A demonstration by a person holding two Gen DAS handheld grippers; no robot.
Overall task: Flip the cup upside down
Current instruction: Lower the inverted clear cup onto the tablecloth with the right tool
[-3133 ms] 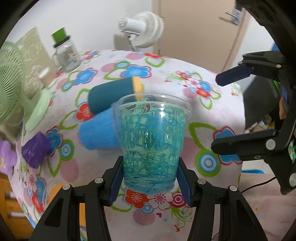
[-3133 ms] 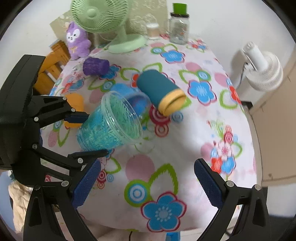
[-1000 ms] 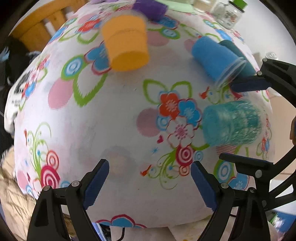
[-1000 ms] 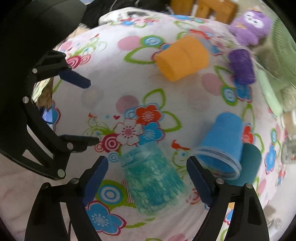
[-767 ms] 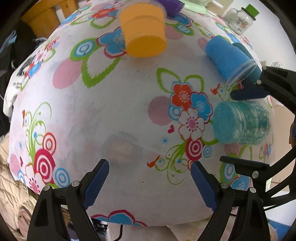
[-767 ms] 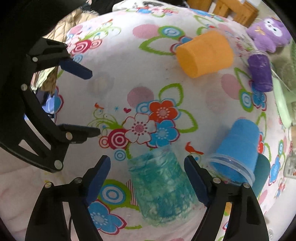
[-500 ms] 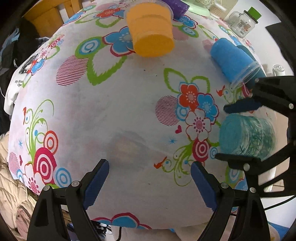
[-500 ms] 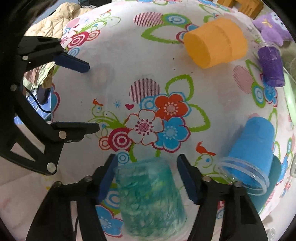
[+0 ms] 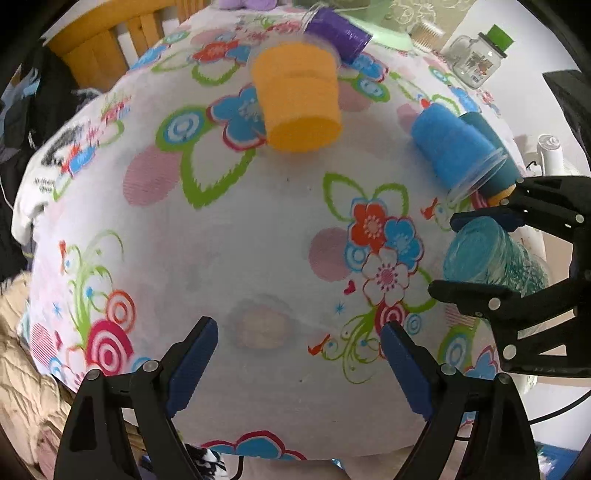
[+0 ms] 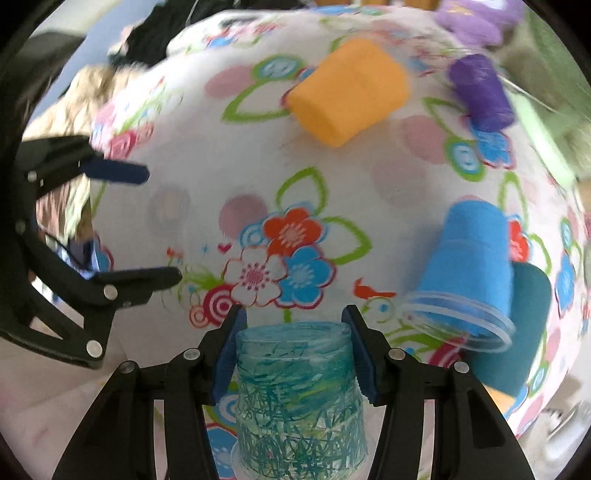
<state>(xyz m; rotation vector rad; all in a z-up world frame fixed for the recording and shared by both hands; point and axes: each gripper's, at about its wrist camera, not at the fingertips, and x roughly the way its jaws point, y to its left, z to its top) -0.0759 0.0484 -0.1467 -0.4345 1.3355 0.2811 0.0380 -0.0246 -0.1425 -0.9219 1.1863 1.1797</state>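
The clear cup with teal scribbles (image 10: 299,391) stands upside down, base up, between the blue pads of my right gripper (image 10: 295,350), which is shut on it near the table's near edge. In the left wrist view the same cup (image 9: 491,258) shows at the right, held by the right gripper (image 9: 476,254). My left gripper (image 9: 295,365) is open and empty over the flowered tablecloth (image 9: 258,240); it also appears in the right wrist view (image 10: 155,225) at the left.
An orange cup (image 9: 299,103) lies on its side at the back. A blue cup (image 9: 454,151) lies on a teal cup (image 9: 491,147) at the right. A purple cup (image 9: 340,33), a glass jar (image 9: 476,59) and a wooden chair (image 9: 110,44) are farther back.
My right gripper has shut on the teal-scribbled cup, which now stands base up between its pads. My left gripper has let go of it earlier and drawn away, open.
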